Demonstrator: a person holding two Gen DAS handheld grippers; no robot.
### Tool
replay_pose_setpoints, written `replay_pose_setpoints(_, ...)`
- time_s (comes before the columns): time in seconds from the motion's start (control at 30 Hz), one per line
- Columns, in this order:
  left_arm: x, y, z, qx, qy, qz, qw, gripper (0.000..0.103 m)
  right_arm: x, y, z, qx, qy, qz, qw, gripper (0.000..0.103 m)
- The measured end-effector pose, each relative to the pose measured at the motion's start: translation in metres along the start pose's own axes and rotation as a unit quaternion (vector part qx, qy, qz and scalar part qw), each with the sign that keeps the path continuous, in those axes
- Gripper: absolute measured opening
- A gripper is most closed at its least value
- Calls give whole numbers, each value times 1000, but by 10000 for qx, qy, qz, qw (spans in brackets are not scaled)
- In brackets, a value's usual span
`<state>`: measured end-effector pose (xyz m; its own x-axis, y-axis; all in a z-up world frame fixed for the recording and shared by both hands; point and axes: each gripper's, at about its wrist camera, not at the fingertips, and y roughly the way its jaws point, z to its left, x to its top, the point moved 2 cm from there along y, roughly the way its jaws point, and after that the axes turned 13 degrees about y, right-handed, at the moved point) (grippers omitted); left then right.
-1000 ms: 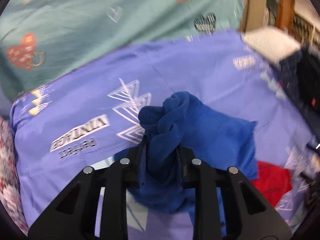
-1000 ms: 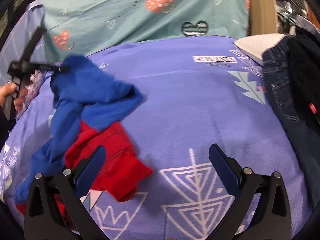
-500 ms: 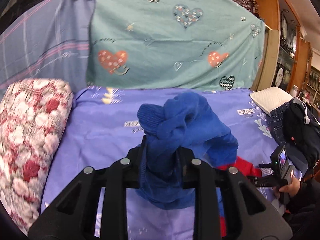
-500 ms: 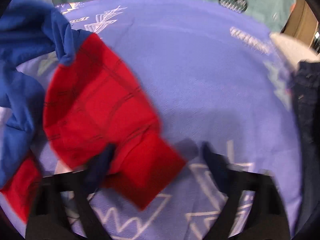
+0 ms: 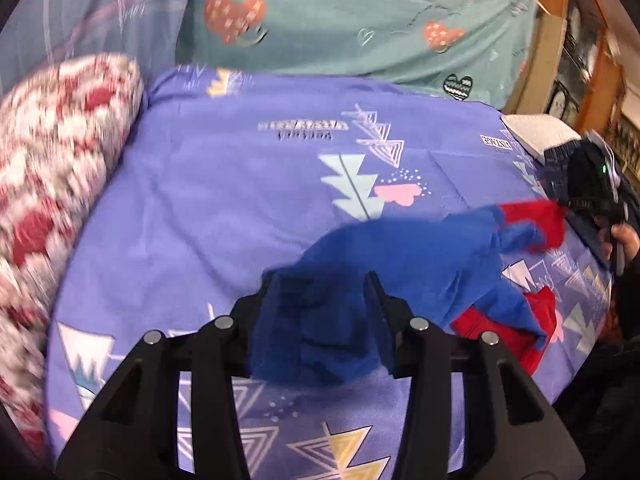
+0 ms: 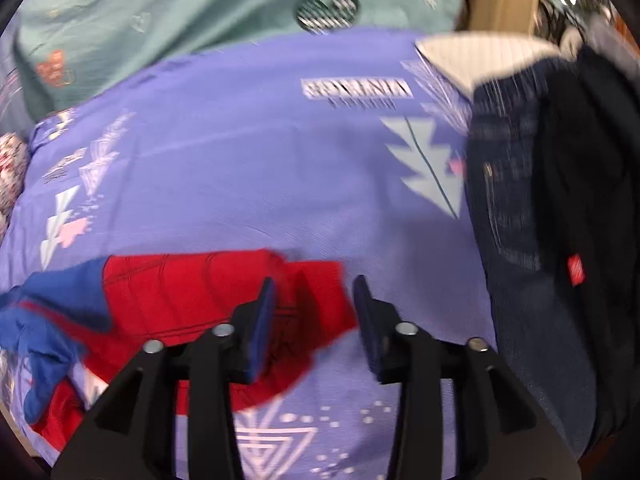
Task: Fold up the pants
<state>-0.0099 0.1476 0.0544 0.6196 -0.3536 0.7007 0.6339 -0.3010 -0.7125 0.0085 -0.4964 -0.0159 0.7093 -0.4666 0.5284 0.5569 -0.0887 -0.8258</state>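
Note:
The pants are blue with red leg ends and lie crumpled on a purple bedsheet [image 5: 248,200]. In the left wrist view my left gripper [image 5: 320,280] has its jaws parted around the blue part of the pants [image 5: 400,256], and the cloth fills the gap. The red leg end [image 5: 534,220] reaches toward the other hand-held gripper [image 5: 592,200] at the right. In the right wrist view my right gripper [image 6: 314,288] is open, its jaws either side of the red leg end [image 6: 192,292], not clamped.
A floral pillow [image 5: 52,184] lies at the left. A teal heart-print cover [image 5: 360,20] hangs behind the bed. Dark jeans [image 6: 516,216] and a black garment [image 6: 588,200] are piled on the right, with a white pillow [image 6: 480,56] behind.
My left gripper's jaws have spread from their tight pinch and the blue cloth has dropped from a raised bunch to the sheet. My right gripper has narrowed and moved over the red leg end.

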Motion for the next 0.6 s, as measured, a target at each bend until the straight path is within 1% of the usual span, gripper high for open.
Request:
replay_pose_setpoints(0.03, -3, 4, 6, -43, -159, 8, 9999, 44, -3, 7, -11, -129, 112, 68, 9998, 48)
replay_pose_setpoints(0.07, -3, 6, 10, -88, -254, -7, 9996, 46, -5, 11, -21, -144, 221, 177, 9995, 48)
replay_pose_setpoints(0.1, -2, 8, 14, -120, -313, -11, 9994, 57, -8, 9, -26, -18, 285, 224, 9993, 52)
replay_pose_setpoints(0.13, -2, 9, 16, -70, -323, -16, 9995, 64, -12, 5, -31, 104, 325, 223, 9992, 55)
replay_pose_setpoints(0.17, -2, 11, 16, -22, -295, -17, 9996, 75, -17, -1, -34, 245, 368, 203, 9988, 62)
replay_pose_setpoints(0.2, -1, 13, 19, 1, -257, -19, 9997, 77, -20, -5, -36, 335, 396, 195, 9985, 68)
replay_pose_setpoints(0.23, -1, 15, 21, -48, -258, -8, 9997, 77, -25, -8, -35, 457, 414, 203, 9979, 69)
replay_pose_setpoints(0.27, 1, 21, 24, -164, -300, 55, 9994, 79, -32, -13, -33, 596, 426, 248, 9970, 70)
replay_pose_setpoints(0.3, 4, 28, 24, -276, -357, 138, 9989, 81, -39, -19, -32, 762, 421, 333, 9956, 70)
replay_pose_setpoints(0.33, 5, 38, 26, -487, -446, 262, 9975, 82, -44, -19, -30, 882, 396, 396, 9945, 70)
replay_pose_setpoints(0.37, 5, 46, 26, -616, -486, 343, 9963, 83, -50, -21, -27, 977, 358, 457, 9935, 70)
replay_pose_setpoints(0.47, -1, 72, 17, -844, -514, 576, 9934, 83, -62, -21, -15, 1093, 206, 580, 9921, 70)
replay_pose_setpoints(0.53, -3, 83, 8, -703, -439, 684, 9942, 80, -66, -16, -14, 1181, 285, 686, 9902, 70)
replay_pose_setpoints(0.57, -3, 86, 5, -650, -428, 739, 9942, 65, -67, -14, -15, 1244, 367, 743, 9888, 70)
replay_pose_setpoints(0.6, -3, 87, 5, -656, -472, 801, 9935, 34, -70, -14, -18, 1407, 542, 876, 9847, 70)
